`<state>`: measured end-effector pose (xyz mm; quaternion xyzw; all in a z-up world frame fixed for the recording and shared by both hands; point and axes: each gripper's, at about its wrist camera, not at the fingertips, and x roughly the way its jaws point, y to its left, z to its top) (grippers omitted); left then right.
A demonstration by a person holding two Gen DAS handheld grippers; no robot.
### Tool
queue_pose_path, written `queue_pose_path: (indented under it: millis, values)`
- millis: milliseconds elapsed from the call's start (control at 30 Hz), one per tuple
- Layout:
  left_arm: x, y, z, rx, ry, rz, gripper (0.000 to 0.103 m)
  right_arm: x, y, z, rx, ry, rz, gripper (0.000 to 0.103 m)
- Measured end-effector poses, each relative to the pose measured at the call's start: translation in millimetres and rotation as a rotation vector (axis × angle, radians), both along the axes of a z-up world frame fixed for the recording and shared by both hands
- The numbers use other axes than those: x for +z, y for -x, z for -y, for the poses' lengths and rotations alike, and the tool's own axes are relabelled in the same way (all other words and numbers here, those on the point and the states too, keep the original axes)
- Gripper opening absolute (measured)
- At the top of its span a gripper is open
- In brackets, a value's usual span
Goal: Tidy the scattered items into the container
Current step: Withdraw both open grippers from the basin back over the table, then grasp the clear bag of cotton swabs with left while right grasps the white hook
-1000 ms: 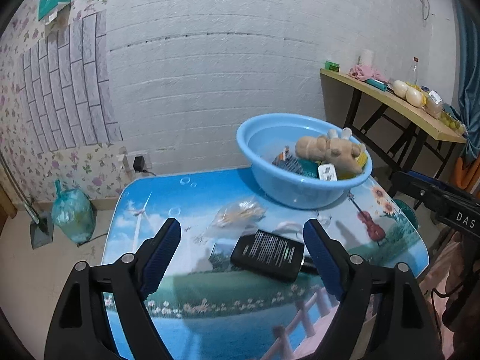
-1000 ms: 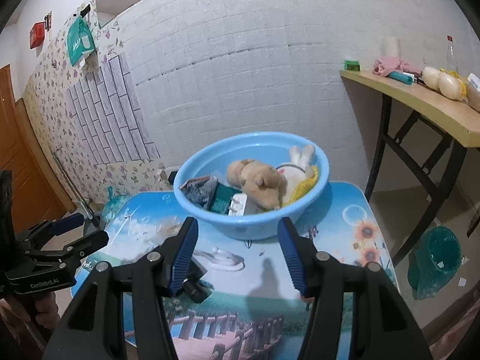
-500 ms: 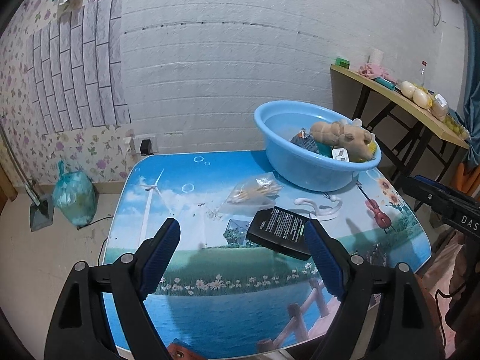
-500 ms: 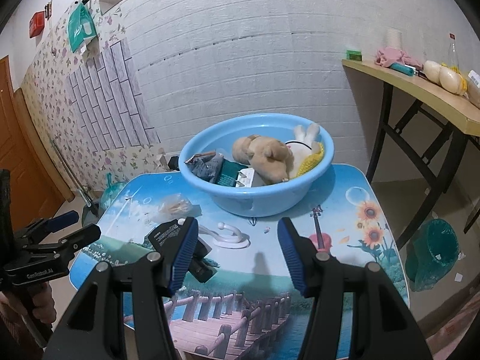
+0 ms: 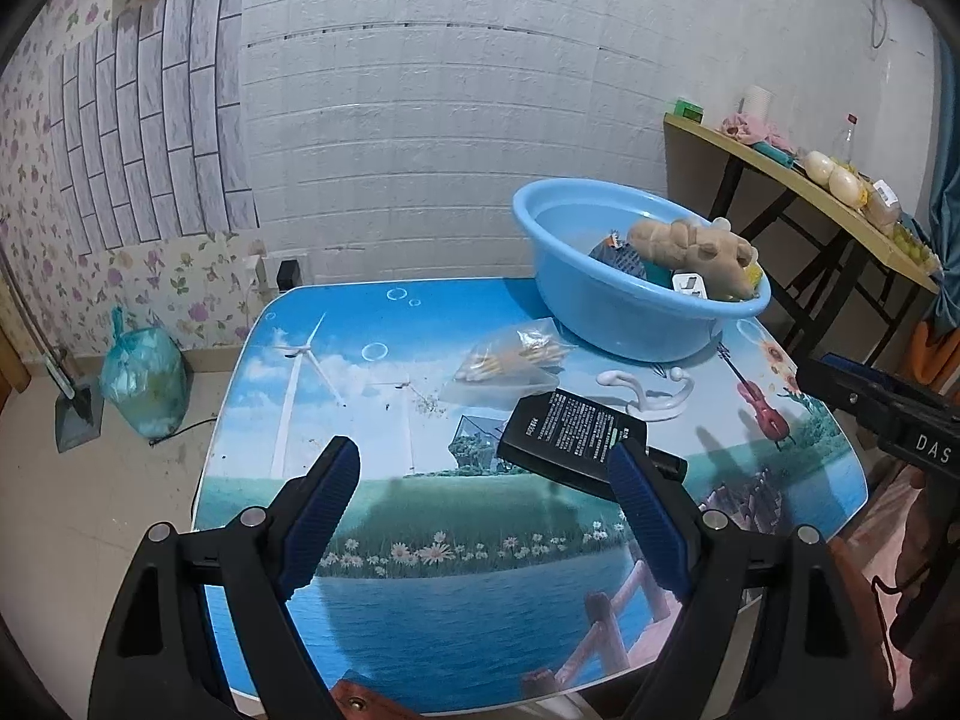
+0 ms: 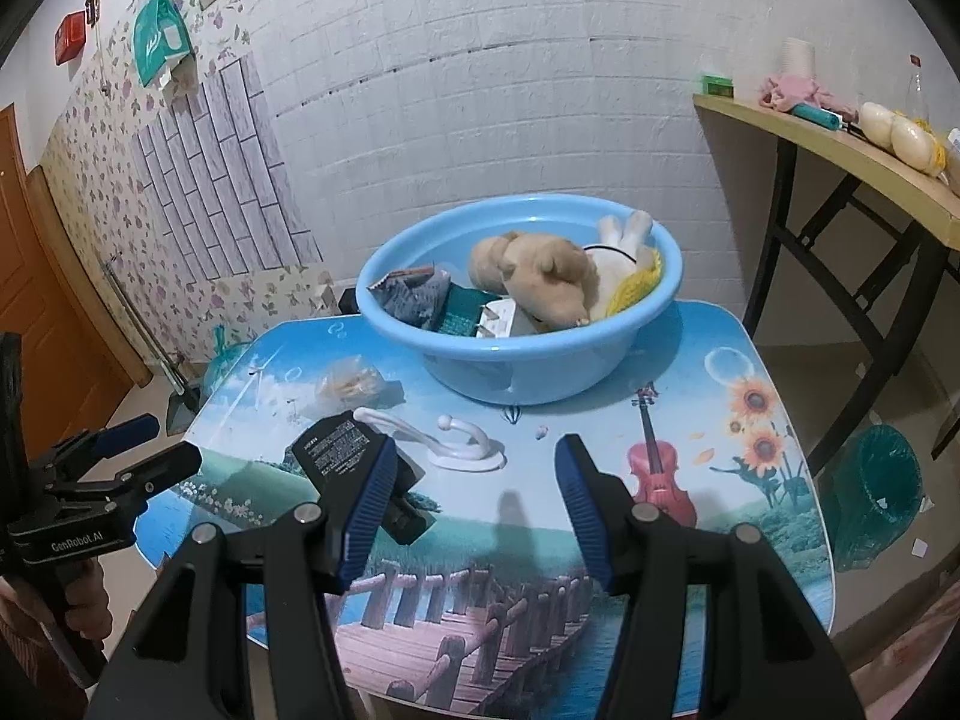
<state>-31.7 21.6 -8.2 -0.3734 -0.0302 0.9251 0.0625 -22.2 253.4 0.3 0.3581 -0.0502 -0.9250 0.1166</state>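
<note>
Tools hover open over a half-cleared desk

Left tool [image 5: 483, 504] hangs above the near part of the desk [image 5: 336, 372], its blue-padded jaws spread wide with nothing between them. Right tool [image 6: 477, 495] hangs over the near edge too, its jaws apart and gripping nothing. A blue plastic basin [image 6: 522, 360] stands at the far side of the desk, near the white brick wall. Inside it lie a tan plush dog [image 6: 534, 276], a white and yellow plush [image 6: 624, 258], a grey cloth piece [image 6: 414, 294], a green packet [image 6: 462, 309] and a white plug adapter [image 6: 501, 321].

Three things lie loose on the desk in front of the basin. A clear bag of yellow sticks [image 5: 516, 357] sits just beside the basin's base. A white plastic hook [image 5: 648, 390] lies near it. A black box with white print [image 5: 570, 435] rests nearest the tools, its edge behind the left tool's right-hand pad.
</note>
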Motion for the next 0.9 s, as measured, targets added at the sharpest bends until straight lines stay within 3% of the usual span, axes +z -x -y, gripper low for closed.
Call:
queue_pose_path:
  millis: [533,900]
  values:
    - [-22.3,26.7,1.4,-0.007,-0.007,0.064,0.085,-28.0,23.3,0.7,0.004,0.0,0.081,0.055]
    - [-39.9,72.7,2.7,-0.025,-0.049,0.108,0.085,-54.2,52.9,10.4,0.018,-0.042,0.137,0.052]
